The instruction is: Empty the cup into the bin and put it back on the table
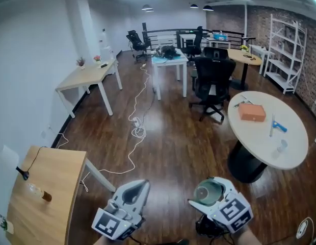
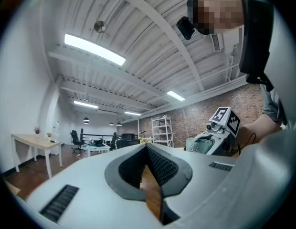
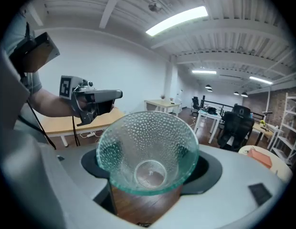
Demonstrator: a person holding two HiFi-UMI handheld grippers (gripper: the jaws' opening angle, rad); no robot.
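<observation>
Just then the right tool held a bumpy glass cup tight between its two jaws. The cup was up in the air over the brown floor, and it looked empty inside. The left tool was squeezed closed with nothing in it. A round bench stood off to the right, well apart from the cup.

- The left hand-held gripper and the right hand-held gripper sit side by side at the near edge, above the floor.
- The cup sits between the right one's jaws.
- A table stands near left.
- A round table stands to the right, with a box on it.
- A chair stands behind the round table, to its left.
- A cable runs along the floor at centre.
</observation>
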